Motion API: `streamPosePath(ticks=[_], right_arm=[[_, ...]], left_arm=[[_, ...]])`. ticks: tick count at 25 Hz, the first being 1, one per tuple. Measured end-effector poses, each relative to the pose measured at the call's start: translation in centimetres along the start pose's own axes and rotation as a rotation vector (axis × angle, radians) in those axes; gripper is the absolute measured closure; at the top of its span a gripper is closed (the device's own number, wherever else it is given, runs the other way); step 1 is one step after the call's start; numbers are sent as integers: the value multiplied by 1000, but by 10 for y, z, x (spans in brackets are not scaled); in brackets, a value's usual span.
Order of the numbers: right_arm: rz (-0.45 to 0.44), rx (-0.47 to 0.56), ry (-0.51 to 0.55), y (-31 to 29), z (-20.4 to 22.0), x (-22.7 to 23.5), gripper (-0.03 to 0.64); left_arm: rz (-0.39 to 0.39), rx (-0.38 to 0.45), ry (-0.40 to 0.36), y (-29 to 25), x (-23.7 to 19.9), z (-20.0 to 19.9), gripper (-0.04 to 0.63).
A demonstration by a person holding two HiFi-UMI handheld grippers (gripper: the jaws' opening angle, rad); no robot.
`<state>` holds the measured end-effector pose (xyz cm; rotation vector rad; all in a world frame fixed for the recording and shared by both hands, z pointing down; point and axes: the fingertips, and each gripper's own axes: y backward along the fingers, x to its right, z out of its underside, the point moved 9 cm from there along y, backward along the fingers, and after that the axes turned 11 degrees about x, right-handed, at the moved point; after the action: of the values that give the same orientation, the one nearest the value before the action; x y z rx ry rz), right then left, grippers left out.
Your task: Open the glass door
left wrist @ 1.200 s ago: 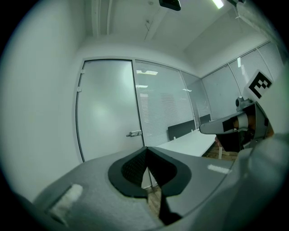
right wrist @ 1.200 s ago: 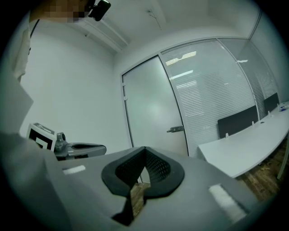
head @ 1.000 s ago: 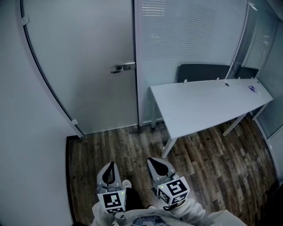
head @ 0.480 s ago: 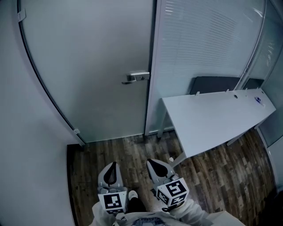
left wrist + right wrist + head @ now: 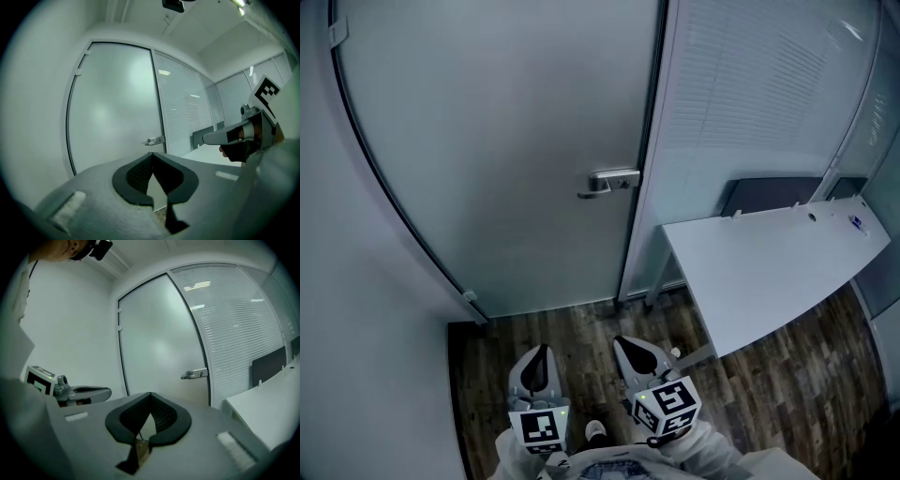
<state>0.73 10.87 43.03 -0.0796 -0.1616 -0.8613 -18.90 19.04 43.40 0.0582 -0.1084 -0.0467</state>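
The frosted glass door (image 5: 506,169) stands closed ahead, with its metal lever handle (image 5: 614,181) at the right edge. My left gripper (image 5: 537,361) and right gripper (image 5: 639,354) are held side by side low in the head view, both well short of the door. In the left gripper view the jaws (image 5: 151,153) meet at the tips with nothing between them, and the handle (image 5: 154,140) shows just beyond. The right gripper (image 5: 150,394) is likewise shut and empty, the handle (image 5: 194,374) up to its right.
A white table (image 5: 769,272) juts in at the right, with a dark chair (image 5: 778,195) behind it. A glass partition with blinds (image 5: 750,84) runs right of the door. A white wall (image 5: 356,309) closes the left side. Dark wood floor (image 5: 544,328) lies underfoot.
The door and its handle have come nearer and shifted right and lower in the head view. Both grippers have travelled forward together and stayed shut.
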Motion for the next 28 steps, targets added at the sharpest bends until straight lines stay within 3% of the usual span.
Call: streamPosePath(ticks=[12,20,28], right_arm=[[107,-9,-1,-18,-5,32,612],[77,-3,-26,-54,1,64,612],[54,-8,-47,-113,0,123,612]], left_arm=[[62,8,33,-50,-4,8,591],[21,-9,14,-86,-8,18,591],[12,-42,-10,-165,-6,29,591]])
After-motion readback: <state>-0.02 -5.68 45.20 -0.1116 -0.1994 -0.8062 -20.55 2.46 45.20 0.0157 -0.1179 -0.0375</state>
